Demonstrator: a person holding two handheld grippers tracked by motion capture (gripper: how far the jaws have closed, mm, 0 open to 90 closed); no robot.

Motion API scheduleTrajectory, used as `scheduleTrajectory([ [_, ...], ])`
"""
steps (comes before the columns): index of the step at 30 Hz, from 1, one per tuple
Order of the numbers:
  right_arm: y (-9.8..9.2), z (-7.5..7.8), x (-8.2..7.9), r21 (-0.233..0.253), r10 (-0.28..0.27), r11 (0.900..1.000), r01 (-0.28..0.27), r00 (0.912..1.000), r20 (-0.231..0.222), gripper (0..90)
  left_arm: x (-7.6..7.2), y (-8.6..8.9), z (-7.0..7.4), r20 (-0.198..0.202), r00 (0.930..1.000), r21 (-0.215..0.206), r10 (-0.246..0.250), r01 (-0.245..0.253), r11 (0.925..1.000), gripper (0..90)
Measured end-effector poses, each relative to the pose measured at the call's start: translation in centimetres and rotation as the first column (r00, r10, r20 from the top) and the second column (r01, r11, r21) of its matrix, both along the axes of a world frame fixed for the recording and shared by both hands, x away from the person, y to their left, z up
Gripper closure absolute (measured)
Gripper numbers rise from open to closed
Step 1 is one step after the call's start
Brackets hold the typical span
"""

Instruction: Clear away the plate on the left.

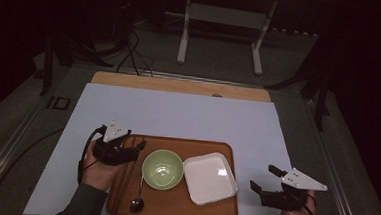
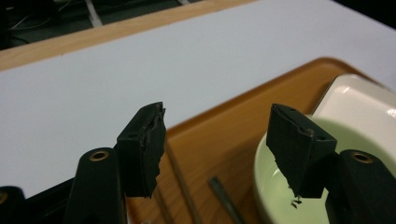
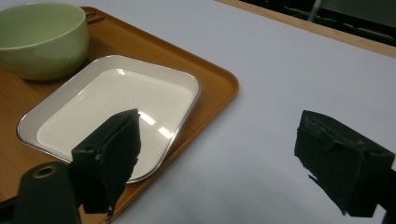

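An orange tray [image 1: 222,209] lies at the near middle of the white board. On it stand a pale green bowl [image 1: 162,169] and a white square plate [image 1: 209,178], touching side by side. Chopsticks [image 1: 123,181] and a spoon [image 1: 137,200] lie along the tray's left side. My left gripper [image 1: 135,145] hovers open over the tray's left end, above the chopsticks [image 2: 180,182] and spoon handle [image 2: 226,198], with the bowl [image 2: 359,135] just beyond its right jaw. My right gripper [image 1: 265,178] is open over the board, right of the tray, with the plate [image 3: 116,102] ahead of its left jaw.
The white board [image 1: 178,117] covers most of the wooden table [image 1: 180,85]. Bare board stretches behind the tray and on either side of it. Beyond the table, a white frame [image 1: 221,19] and cables [image 1: 131,54] stand on the dark floor.
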State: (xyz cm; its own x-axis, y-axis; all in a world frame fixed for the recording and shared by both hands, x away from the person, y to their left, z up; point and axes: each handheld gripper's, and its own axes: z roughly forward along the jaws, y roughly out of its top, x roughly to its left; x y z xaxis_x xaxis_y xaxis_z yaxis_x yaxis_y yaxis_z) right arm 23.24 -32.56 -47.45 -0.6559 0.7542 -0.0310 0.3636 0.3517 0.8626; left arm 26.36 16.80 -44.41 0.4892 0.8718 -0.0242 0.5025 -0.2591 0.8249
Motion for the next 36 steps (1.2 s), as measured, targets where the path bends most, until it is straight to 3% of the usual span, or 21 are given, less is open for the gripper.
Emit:
scheduleTrajectory([
  [14,-0.1,-0.1,0.0,0.012,-0.004,1.000,0.004,1.0000,-0.007,14.4,-3.1,3.8,-1.7,0.006,0.9977,-0.026,0.068,-0.068,0.9973,37.5],
  [18,0.0,-0.1,0.1,0.011,-0.004,1.000,0.004,1.0000,-0.008,14.4,-4.2,5.7,-2.6,-0.002,0.9935,-0.034,0.114,-0.114,0.9929,37.6],
  [33,-0.3,0.0,-0.1,0.030,-0.017,0.999,0.016,0.9998,0.011,14.4,-6.7,9.4,-4.0,0.030,0.9835,-0.064,0.179,-0.176,0.9823,36.2],
  [36,-0.4,0.1,-0.1,0.030,-0.024,0.999,0.023,0.9995,0.022,14.4,-6.9,10.3,-4.1,0.029,0.9828,-0.093,0.182,-0.179,0.9794,36.6],
])
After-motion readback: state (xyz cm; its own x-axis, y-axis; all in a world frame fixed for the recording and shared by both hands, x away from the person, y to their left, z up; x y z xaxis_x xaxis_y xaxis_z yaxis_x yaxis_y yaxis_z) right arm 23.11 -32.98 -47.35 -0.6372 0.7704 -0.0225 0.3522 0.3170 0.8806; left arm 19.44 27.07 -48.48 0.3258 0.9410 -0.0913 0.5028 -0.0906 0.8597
